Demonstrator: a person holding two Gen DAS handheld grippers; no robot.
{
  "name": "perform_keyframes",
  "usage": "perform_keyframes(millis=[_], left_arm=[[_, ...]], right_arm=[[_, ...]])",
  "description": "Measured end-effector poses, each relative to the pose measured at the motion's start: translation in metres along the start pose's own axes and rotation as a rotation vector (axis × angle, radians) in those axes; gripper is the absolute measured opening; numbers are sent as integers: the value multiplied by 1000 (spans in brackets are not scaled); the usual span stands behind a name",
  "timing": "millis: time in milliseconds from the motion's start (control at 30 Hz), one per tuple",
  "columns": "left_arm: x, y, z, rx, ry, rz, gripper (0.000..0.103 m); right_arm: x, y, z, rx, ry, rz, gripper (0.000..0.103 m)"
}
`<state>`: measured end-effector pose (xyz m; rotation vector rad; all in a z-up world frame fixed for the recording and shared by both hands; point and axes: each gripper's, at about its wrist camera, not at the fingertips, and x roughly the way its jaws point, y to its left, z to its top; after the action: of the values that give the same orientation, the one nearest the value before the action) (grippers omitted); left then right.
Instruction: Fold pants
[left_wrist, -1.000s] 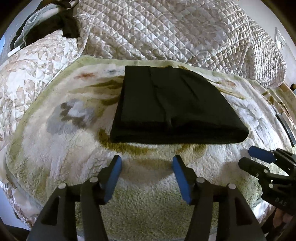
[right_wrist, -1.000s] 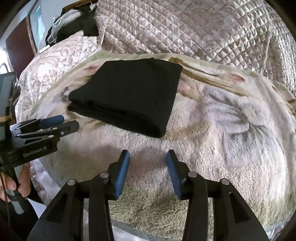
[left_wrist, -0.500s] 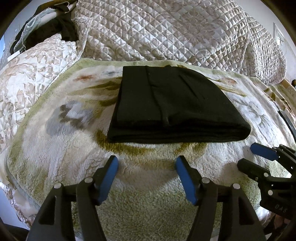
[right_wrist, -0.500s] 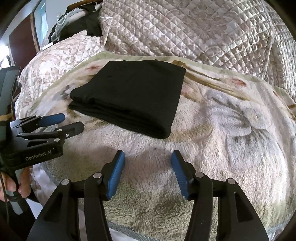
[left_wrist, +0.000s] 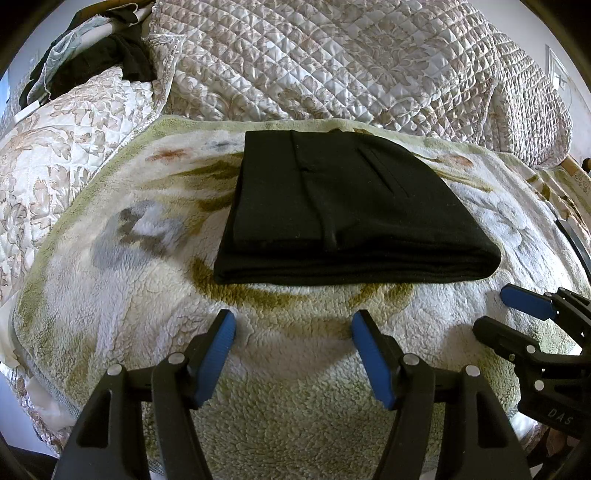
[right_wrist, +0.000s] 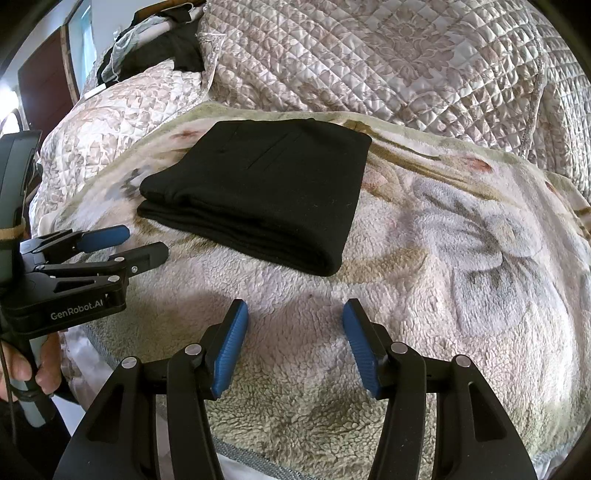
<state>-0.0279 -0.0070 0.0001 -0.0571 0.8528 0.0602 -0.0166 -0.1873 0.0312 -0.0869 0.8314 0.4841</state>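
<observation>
hovering over the near edge of the bed, the left tool (left_wrist: 293, 326) has its blue-padded fingers spread wide with only the fleece blanket (left_wrist: 295, 387) showing between them. just to its right, also at the near edge, the right tool (right_wrist: 295, 317) is likewise spread wide and grips nothing; in the left wrist view it appears at the right side (left_wrist: 491, 310), and in the right wrist view the left tool shows at the left side (right_wrist: 146, 243), held by a hand (right_wrist: 26, 363) on its handle. neither tool touches the pants. beyond both, toward the middle of the bed, the black pants (left_wrist: 343, 206) lie folded into a flat, layered rectangle on the flowered blanket, the stacked fold edges facing the tools. behind the pants a quilted bedspread (left_wrist: 351, 62) rises along the far edge of the bed, and at the far left corner a heap of dark clothes (left_wrist: 107, 55) rests on a quilted cover.
</observation>
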Motion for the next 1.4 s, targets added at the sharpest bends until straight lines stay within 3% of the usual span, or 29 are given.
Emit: perform_keyframes(millis=[1400], left_arm=[[1,-1,1,1,4,2,70]], right_arm=[[1,2,0,-6,-1,-4,57]])
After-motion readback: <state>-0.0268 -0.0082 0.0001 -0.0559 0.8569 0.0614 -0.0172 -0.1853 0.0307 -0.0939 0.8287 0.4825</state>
